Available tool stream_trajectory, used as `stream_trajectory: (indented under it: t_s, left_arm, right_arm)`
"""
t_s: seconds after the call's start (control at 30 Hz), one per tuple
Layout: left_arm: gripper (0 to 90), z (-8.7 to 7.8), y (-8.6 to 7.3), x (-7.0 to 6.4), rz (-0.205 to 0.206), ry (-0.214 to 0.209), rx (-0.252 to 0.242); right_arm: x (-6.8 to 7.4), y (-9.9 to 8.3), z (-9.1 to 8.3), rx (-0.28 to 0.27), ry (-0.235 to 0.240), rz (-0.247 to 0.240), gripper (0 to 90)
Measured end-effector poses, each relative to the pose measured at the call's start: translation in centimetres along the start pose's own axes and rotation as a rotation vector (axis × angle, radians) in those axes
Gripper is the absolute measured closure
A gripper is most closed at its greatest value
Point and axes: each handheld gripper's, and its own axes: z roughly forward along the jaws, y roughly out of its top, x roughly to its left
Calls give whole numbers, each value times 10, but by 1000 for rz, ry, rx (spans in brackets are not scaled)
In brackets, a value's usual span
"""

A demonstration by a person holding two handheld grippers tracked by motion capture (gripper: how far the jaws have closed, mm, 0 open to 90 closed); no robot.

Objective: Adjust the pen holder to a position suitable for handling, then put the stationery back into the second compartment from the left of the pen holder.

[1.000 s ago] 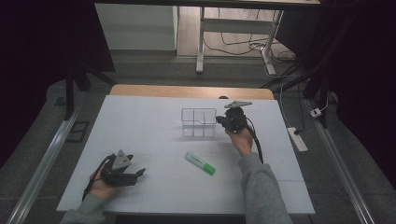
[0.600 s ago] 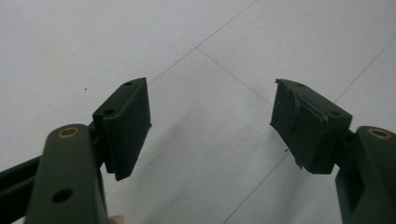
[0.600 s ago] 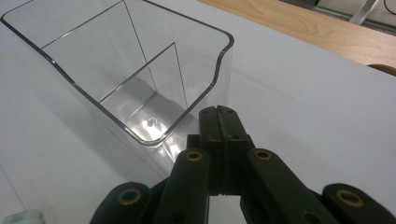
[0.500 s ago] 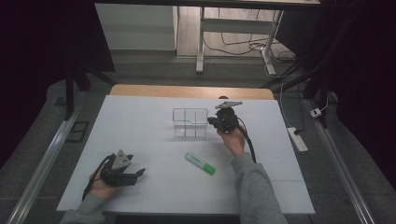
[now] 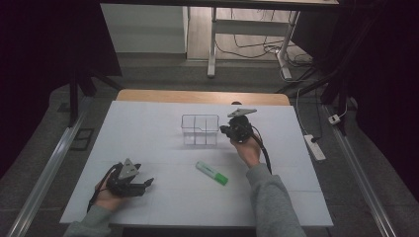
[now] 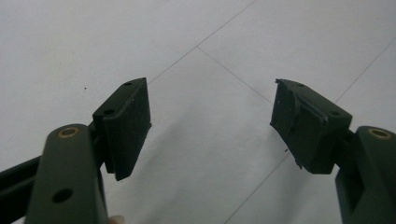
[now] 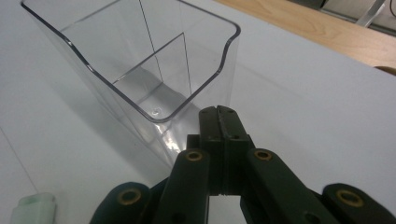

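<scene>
We note right gripper (image 7: 218, 112) jaws pressed together beside the clear organizer (image 5: 199, 129) (marker (image 5: 212, 173) nearby); left gripper (image 6: 212, 123) jaws apart.

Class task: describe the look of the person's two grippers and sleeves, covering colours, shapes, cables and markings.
Both sleeves are grey: the right sleeve and the left sleeve. The left gripper and right gripper are black, with flat block-shaped pads on hinged links joined by brass-coloured pins. In the high view each carries a grey three-cornered plate on top, and a black cable trails from the right one.
</scene>
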Motion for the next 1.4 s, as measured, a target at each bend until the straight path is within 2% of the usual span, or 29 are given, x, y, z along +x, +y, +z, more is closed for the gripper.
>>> stream_trajectory:
  t_s: [0.07, 0.4, 0.43, 0.47, 0.5, 0.63, 0.77, 1.1, 1.2, 1.4]
  left_arm:
    - [282, 0, 0, 0, 0, -1, -1]
    - [284, 0, 1, 0, -7, -2, -11]
    - [284, 0, 2, 0, -7, -2, -11]
    - [283, 1, 2, 0, -6, -4, -12]
    - [283, 1, 2, 0, -5, -5, -9]
    - [283, 0, 2, 0, -8, -5, -14]
    - [282, 1, 3, 0, -9, -7, -16]
    - [283, 1, 5, 0, -6, -9, -16]
    - [282, 2, 5, 0, -5, -10, -15]
    - [283, 2, 6, 0, -5, -16, -15]
  right_arm:
    - [-1, 0, -8, -17, 0, -6, 898]
    - [-1, -5, -27, -35, 6, -21, 896]
    - [0, -6, -28, -38, 11, -19, 875]
    - [2, -9, -32, -47, 17, -15, 773]
    - [2, -9, -32, -47, 17, -15, 773]
    - [6, -13, -38, -39, 15, -19, 610]
    - [10, -19, -47, -34, 27, -15, 514]
    - [14, -35, -65, -30, 49, -14, 463]
    - [17, -38, -71, -17, 42, -34, 459]
    - [26, -44, -82, -5, 74, -40, 445]
